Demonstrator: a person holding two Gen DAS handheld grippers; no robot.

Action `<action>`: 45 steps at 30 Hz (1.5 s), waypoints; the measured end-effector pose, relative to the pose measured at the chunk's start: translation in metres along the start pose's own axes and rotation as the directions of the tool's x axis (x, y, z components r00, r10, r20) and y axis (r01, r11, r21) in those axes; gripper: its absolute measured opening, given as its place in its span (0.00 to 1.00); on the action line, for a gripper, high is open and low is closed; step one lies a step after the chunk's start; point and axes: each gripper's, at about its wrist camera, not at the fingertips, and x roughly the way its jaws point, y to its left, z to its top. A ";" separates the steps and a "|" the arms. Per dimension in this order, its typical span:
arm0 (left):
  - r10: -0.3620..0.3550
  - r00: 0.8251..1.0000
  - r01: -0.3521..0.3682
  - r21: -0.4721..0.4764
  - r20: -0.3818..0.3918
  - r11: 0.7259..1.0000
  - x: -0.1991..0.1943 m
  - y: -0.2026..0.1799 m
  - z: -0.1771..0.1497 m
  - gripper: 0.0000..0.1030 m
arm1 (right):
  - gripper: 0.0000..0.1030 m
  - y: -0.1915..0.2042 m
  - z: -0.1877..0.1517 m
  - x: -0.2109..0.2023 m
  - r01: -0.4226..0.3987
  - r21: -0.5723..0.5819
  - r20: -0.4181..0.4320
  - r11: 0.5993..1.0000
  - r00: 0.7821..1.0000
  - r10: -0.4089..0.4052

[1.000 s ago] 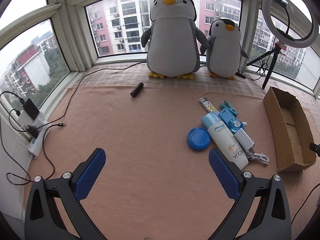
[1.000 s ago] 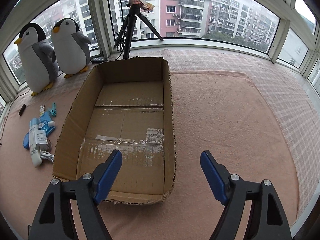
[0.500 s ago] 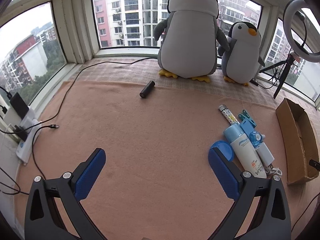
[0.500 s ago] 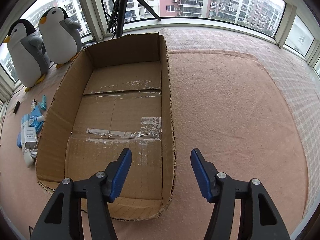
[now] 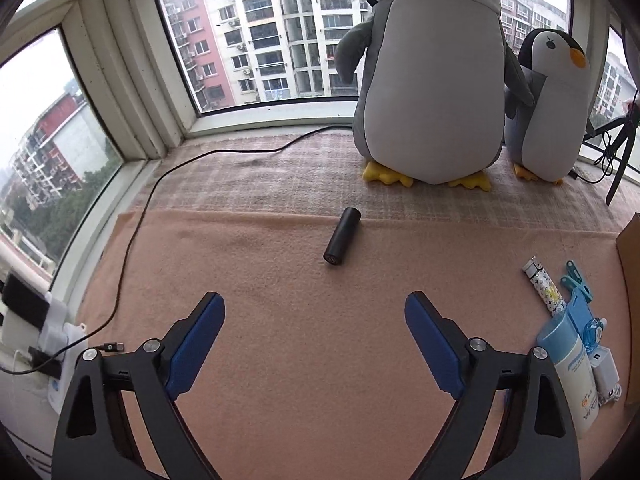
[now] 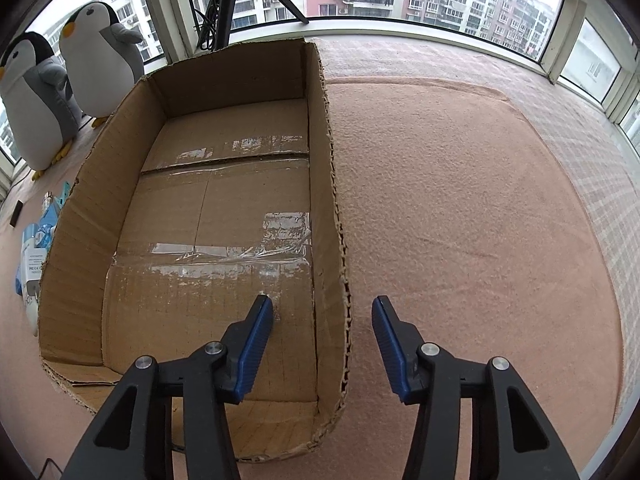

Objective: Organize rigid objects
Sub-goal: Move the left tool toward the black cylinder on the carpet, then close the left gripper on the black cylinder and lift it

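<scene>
The left tongs [image 5: 314, 308] are standing spread wide with nothing between the blue pads, though the jaws have just been closing a little. Ahead of them, slightly to the right of the middle line, the black cylinder [image 5: 342, 236] is lying alone on the pink blanket [image 5: 280, 360]. Its long axis is running almost away from the tongs, leaning a little right at the far end, so the pads are facing its long sides. The left hand is clearly the nearer one to it.

The right tongs [image 6: 322, 318] have just been closing; they are straddling the right wall of the cardboard box [image 6: 326, 160], one pad inside and one outside. It looks like they are not yet pinching the wall, but the view is not sure. The box is looking empty.

Further right of the left tongs, the sunscreen tube [image 5: 570, 364] and other small items are lying beside the box.
</scene>
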 end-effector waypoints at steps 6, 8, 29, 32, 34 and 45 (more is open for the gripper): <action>-0.034 0.998 0.037 0.076 -0.050 0.996 0.036 0.001 0.023 0.84 | 0.46 0.001 0.001 0.000 0.014 -0.013 0.002 1.000 1.000 -0.014; -0.029 0.997 0.035 0.089 -0.066 0.995 0.047 0.003 0.029 0.76 | 0.46 0.001 0.001 0.000 0.016 -0.017 0.002 1.000 1.000 -0.016; -0.129 0.977 0.156 0.159 -0.168 0.975 0.094 -0.007 0.042 0.36 | 0.46 0.003 0.003 0.002 0.017 -0.034 -0.010 0.999 1.000 -0.017; -0.142 0.974 0.169 0.155 -0.174 0.973 0.093 -0.009 0.043 0.20 | 0.46 0.003 0.003 0.001 0.014 -0.029 -0.011 0.999 1.000 -0.014; -0.142 0.975 0.169 0.154 -0.174 0.974 0.092 -0.010 0.042 0.15 | 0.46 0.003 0.002 0.001 0.014 -0.028 -0.010 1.000 1.000 -0.014; -0.163 0.976 0.185 0.155 -0.146 0.970 0.067 -0.022 0.033 0.14 | 0.46 0.004 0.002 0.002 0.013 -0.026 -0.007 1.000 1.000 -0.013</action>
